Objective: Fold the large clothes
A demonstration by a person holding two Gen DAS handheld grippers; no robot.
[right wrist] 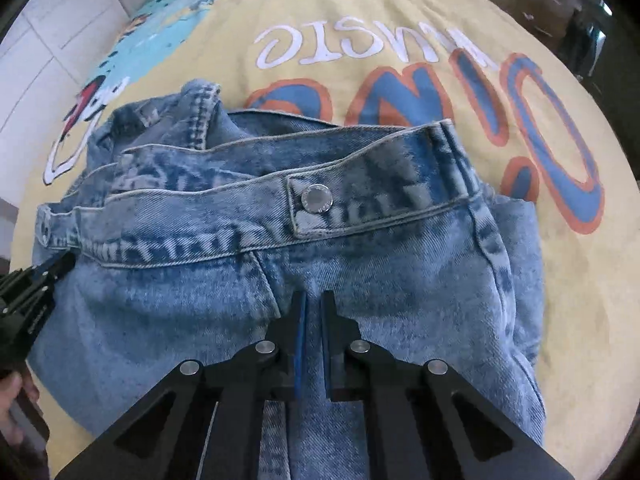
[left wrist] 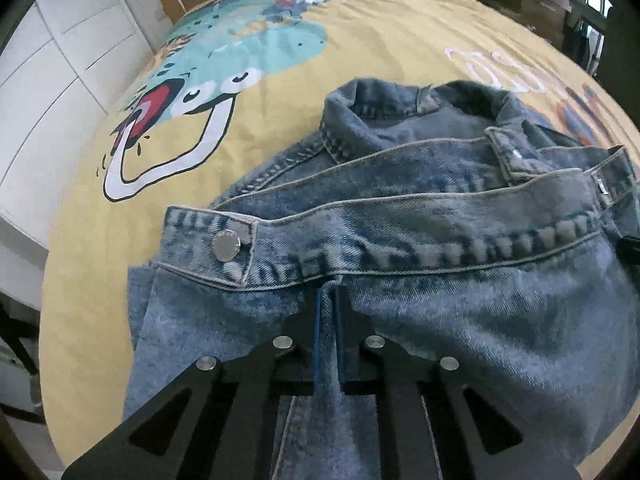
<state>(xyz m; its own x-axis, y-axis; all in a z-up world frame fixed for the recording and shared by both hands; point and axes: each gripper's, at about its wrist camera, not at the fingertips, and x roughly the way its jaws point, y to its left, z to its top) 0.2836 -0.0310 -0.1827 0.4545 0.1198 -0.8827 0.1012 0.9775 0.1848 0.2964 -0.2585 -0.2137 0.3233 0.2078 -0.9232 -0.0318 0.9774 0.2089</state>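
Note:
A light-blue denim jacket (left wrist: 400, 208) lies folded on a yellow cartoon bedspread (left wrist: 360, 40). Its hem band with a metal button (left wrist: 226, 245) lies across the middle of the left wrist view, its collar (left wrist: 360, 120) beyond. My left gripper (left wrist: 328, 300) is shut on a fold of the jacket just below the hem band. In the right wrist view the jacket (right wrist: 280, 280) fills the middle, with another hem button (right wrist: 317, 199). My right gripper (right wrist: 314, 304) is shut on the denim below that band. The left gripper (right wrist: 48, 276) shows at the left edge there.
The bedspread (right wrist: 580, 280) covers a bed that reaches all round the jacket, with white and blue lettering (right wrist: 400, 92) beyond it. White cabinets (left wrist: 60, 60) stand to the left of the bed. Dark furniture (left wrist: 580, 20) stands at the far right.

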